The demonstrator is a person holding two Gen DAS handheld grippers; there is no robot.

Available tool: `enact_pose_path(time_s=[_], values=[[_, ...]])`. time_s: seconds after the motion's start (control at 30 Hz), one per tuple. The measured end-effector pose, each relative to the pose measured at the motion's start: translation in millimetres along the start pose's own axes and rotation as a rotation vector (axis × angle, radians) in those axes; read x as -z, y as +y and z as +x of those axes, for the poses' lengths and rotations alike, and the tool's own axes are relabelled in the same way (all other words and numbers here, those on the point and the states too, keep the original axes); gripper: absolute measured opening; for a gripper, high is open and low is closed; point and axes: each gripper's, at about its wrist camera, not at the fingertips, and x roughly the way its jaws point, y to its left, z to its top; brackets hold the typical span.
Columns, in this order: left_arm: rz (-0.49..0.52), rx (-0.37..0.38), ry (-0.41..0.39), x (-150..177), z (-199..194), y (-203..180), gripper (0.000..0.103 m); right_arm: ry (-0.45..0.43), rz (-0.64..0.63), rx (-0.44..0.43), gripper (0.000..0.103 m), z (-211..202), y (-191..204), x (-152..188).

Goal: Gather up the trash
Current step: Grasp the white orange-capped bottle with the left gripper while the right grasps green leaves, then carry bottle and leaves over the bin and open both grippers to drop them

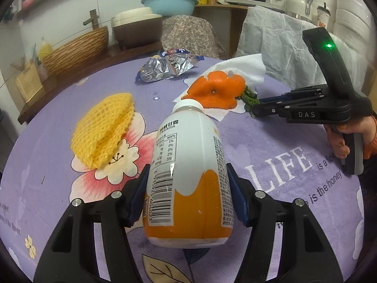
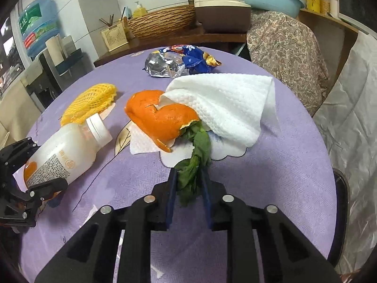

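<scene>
My left gripper (image 1: 187, 176) is shut on a white and orange drink bottle (image 1: 188, 176) that lies on its side on the purple tablecloth (image 1: 282, 212); the bottle also shows in the right wrist view (image 2: 68, 151). My right gripper (image 2: 188, 176) is shut on a wilted green leaf (image 2: 195, 162) that runs under an orange peel (image 2: 155, 115) and a white paper towel (image 2: 226, 103). In the left wrist view the right gripper (image 1: 255, 108) reaches the leaf (image 1: 249, 99) beside the peel (image 1: 216, 89). A yellow foam net (image 1: 106, 129) and a crumpled foil snack bag (image 1: 167, 67) lie apart.
The round table's far edge meets a wooden counter with a woven basin (image 1: 77, 49), a brown cooker (image 1: 136, 28) and a blue bowl (image 1: 169, 2). A cloth-covered chair (image 2: 287, 54) and white plastic sheeting (image 2: 353, 118) stand to the right. A water dispenser (image 2: 40, 47) is at left.
</scene>
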Motion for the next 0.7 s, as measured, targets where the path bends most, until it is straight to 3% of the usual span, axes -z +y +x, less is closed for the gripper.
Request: enact_pose_path(time_s=[0.37,0.7], values=[[-0.047,0.010,-0.075,8.4,-22.7,-25.2,0.062,-0.071,-0.004,-0.091,0.014,-57.2,-16.7,42.5],[-0.078,-0.029,-0.152,6.2,-40.4,-42.4,0.061,-0.186,-0.029,-0.090,0.014,-97.4,-25.9,68.6]])
